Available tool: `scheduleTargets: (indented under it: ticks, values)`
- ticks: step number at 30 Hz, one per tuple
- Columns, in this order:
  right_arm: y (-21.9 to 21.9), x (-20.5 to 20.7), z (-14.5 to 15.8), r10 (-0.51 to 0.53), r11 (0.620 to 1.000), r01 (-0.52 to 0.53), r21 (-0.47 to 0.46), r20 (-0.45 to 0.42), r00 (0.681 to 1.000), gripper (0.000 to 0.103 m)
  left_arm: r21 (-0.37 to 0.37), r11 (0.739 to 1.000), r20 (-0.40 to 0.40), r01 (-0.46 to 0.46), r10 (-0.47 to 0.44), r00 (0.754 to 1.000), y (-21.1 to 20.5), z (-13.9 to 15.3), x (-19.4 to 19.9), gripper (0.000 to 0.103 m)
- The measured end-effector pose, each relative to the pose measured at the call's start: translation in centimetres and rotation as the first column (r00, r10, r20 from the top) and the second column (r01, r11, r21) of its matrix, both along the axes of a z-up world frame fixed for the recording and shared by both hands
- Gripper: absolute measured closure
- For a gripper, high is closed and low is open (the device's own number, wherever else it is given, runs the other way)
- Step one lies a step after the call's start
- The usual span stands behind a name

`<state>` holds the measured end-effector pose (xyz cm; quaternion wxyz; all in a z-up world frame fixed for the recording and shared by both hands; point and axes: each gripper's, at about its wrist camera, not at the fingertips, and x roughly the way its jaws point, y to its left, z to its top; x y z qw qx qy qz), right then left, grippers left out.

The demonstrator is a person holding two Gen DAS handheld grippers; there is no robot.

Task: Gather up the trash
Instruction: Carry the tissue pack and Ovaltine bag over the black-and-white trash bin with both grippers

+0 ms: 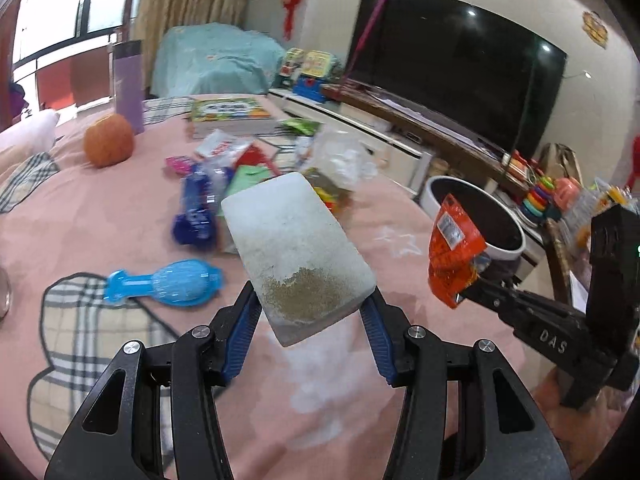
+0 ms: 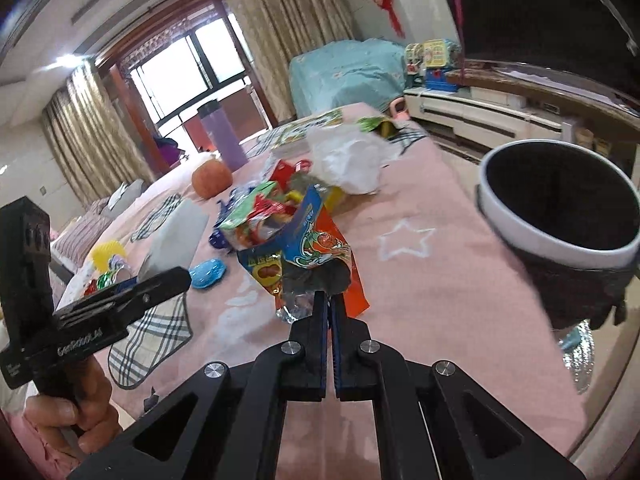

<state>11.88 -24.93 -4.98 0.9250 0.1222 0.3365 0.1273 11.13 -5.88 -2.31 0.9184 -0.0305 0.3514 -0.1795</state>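
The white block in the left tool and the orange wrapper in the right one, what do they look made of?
White block: looks like foam or sponge, with a matte, grainy surface and a brownish stain near the gripped end. It could be porous stone.

Orange wrapper: thin printed plastic film, glossy and crinkled, hanging limp from the shut right tool.

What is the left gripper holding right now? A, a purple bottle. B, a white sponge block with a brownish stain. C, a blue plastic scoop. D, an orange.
B: in the left wrist view the left gripper has its jaws clamped on the white sponge block, lifted above the pink bedspread.
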Motion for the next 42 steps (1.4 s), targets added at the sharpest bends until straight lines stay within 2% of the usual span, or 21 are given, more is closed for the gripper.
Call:
scheduleTargets:
  ticks: [10,21,35,42]
  values:
    - [-4.7,-0.4,0.7,-0.112,0.994,0.111,0.013,0.016,0.994,0.102,0.028,0.993,-0.004,0.111,-0.111,0.994,-5.9,0.1,1.1,0.053]
    - [-10.0,-0.6,1.5,-0.229,0.973,0.229,0.006,0.028,0.973,0.102,0.057,0.974,-0.003,0.218,-0.219,0.976,-11.8,0.7,2.4,0.053]
    - [-14.2,0.7,2.4,-0.287,0.958,0.287,0.001,0.031,0.958,0.101,0.078,0.946,0.004,0.313,-0.315,0.949,-18.5,1.9,4.9,0.053]
    - [-16.5,1.9,2.1,-0.311,0.95,0.311,0.013,0.006,0.95,0.101,0.09,0.934,-0.017,0.346,-0.346,0.938,-21.2,1.4,6.5,0.052]
